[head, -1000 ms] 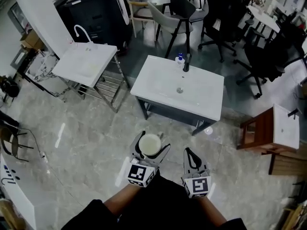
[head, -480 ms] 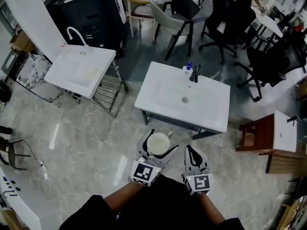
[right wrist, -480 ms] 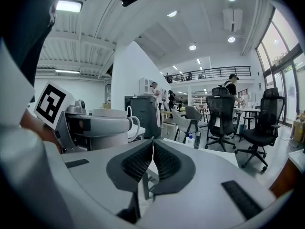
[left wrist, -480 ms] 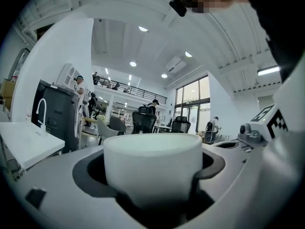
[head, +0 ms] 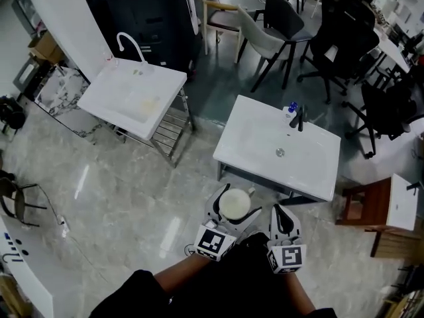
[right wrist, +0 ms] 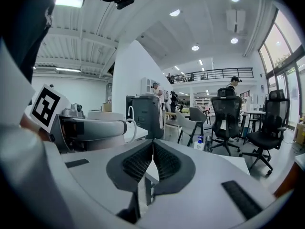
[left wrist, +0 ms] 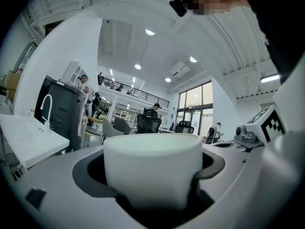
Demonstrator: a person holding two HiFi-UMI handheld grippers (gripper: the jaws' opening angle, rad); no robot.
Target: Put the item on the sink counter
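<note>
A white cup (head: 234, 204) sits upright between the jaws of my left gripper (head: 233, 207), which is shut on it; in the left gripper view the cup (left wrist: 153, 168) fills the middle. My right gripper (head: 285, 220) is beside it to the right, shut with nothing between its pads (right wrist: 153, 163). Ahead stands a white sink counter (head: 278, 146) with a dark tap (head: 301, 116) and a small blue-capped bottle (head: 289, 112) at its far edge. Both grippers hang over the floor just short of the counter's near edge.
A second white sink (head: 135, 96) with a curved tap stands on a metal rack to the left. Chairs (head: 268, 26) and a dark cabinet (head: 146, 12) are behind. A wooden stand (head: 387, 211) is at the right. Grey marble floor (head: 112, 204) lies between.
The view has moved forward and left: the sink counter has shifted right and closer to my grippers. The cup stays held in the left gripper, the right stays shut.
</note>
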